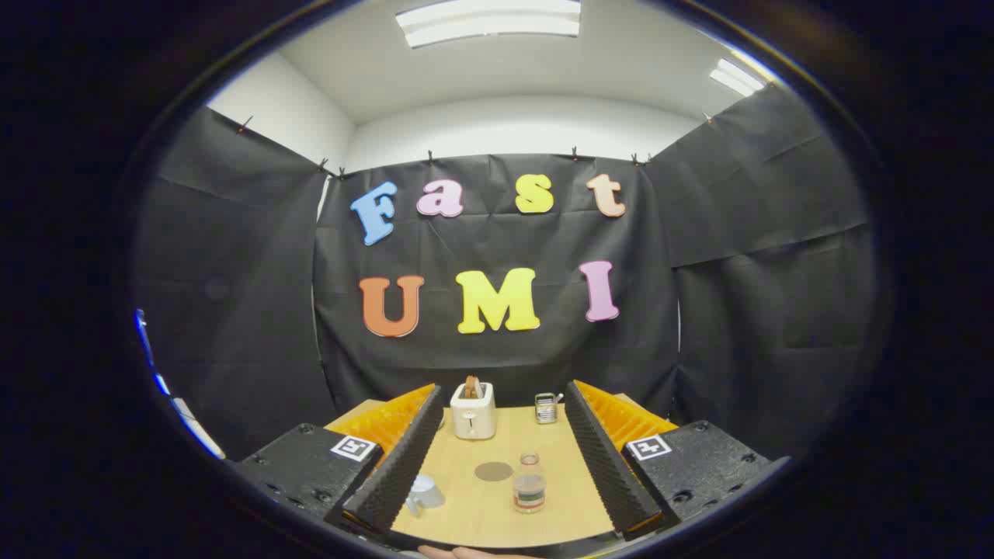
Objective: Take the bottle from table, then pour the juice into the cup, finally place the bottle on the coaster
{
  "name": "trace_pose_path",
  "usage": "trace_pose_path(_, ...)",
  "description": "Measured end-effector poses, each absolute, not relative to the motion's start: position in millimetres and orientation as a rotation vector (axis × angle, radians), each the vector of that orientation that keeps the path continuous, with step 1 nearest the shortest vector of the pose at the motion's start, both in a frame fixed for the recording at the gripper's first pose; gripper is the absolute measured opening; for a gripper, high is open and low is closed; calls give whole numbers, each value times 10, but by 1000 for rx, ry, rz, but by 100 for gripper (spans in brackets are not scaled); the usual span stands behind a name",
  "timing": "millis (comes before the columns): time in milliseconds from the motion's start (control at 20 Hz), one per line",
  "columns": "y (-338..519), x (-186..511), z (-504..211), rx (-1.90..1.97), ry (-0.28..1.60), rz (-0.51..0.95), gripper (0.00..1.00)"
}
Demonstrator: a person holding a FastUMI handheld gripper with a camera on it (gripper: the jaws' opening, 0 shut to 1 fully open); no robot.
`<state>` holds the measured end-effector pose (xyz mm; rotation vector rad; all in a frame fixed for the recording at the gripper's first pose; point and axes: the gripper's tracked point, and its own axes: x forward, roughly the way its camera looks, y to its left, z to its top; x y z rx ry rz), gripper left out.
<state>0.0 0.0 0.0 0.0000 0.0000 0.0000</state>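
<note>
Your tongs [497, 466] stand wide open with nothing between the pads, hovering above the near part of the desk [559, 435]. The step in hand, as I judge it, is the approach to the bottle, so keep the jaws spread as they are until the bottle sits fully between them.

The bottle [529, 484] stands upright on the desk in the gap between the two fingers, a little right of the middle and nearer the right finger than the left. It is clear, with a band around its body and a narrow top. Shift slightly right as you come down so it ends up centred, then close on the body below the neck, squarely, so it does not twist when you tip it.

Just left of the bottle, and a touch farther away, lies the round dark coaster [494, 470], flat on the desk. Keep the left finger from dragging across it as you descend.

The cup [423, 492] sits to the left, close against the inner face of the left finger. Mind that finger: a careless drop could knock it over.

Beyond all these, at the far end of the desk, stand a toaster [473, 412] and a small rack [546, 407], well clear of your path.
</note>
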Motion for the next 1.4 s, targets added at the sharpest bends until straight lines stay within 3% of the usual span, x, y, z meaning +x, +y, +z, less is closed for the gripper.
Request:
trace_pose_path(700, -61, 7, -7, -16, -30, -5, 100)
trace_pose_path(1400, -98, 296, -511, -83, -16, -15, 100)
